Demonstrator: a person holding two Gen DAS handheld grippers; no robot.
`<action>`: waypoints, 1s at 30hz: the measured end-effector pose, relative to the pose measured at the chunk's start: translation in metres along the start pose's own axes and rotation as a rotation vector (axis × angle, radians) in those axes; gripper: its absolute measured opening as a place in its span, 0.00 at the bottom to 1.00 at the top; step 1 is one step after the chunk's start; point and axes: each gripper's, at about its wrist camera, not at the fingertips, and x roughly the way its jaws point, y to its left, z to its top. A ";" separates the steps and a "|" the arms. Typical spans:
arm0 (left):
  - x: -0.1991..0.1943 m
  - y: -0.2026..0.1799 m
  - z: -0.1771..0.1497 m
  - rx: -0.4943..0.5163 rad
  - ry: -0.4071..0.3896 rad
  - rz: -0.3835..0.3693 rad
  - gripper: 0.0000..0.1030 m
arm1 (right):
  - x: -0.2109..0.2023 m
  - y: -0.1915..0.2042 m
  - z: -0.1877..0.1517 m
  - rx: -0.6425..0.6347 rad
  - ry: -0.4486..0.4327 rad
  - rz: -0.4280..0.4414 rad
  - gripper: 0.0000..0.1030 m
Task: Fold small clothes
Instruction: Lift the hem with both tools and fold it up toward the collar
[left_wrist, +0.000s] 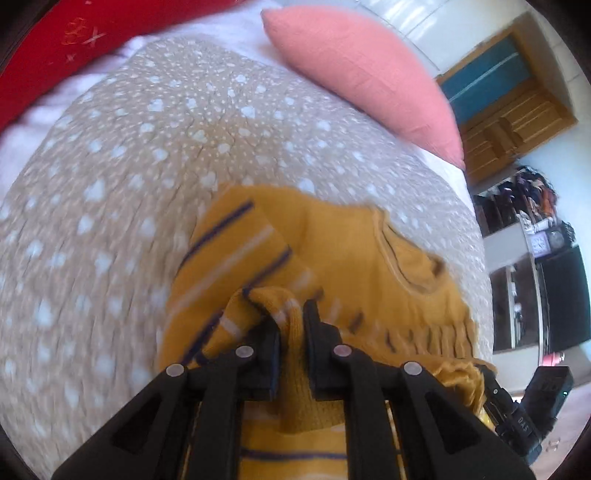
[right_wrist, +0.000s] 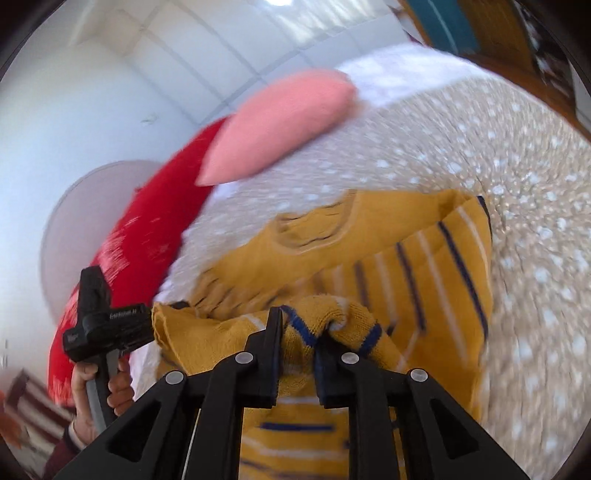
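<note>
My left gripper (left_wrist: 291, 325) and right gripper (right_wrist: 299, 332) each pinch a bunched fold of the mustard striped sweater (left_wrist: 332, 240), which lies on the dotted beige bedspread (left_wrist: 147, 147); beyond it rest a pink pillow (left_wrist: 362, 74) and a red cushion (right_wrist: 155, 229).

Readable text: almost nothing here.
Small white lettering sits on the black camera body (right_wrist: 110, 325) and on the black device (left_wrist: 524, 421), both too blurred to read.
</note>
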 end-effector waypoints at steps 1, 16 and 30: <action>0.003 0.002 0.006 -0.012 -0.001 -0.024 0.17 | 0.006 -0.010 0.006 0.042 0.006 0.006 0.20; -0.053 0.080 -0.001 -0.143 -0.137 -0.089 0.82 | -0.019 -0.079 0.034 0.302 -0.166 -0.051 0.71; -0.044 0.058 -0.100 0.203 -0.015 0.106 0.61 | -0.046 -0.035 -0.065 -0.209 0.010 -0.326 0.20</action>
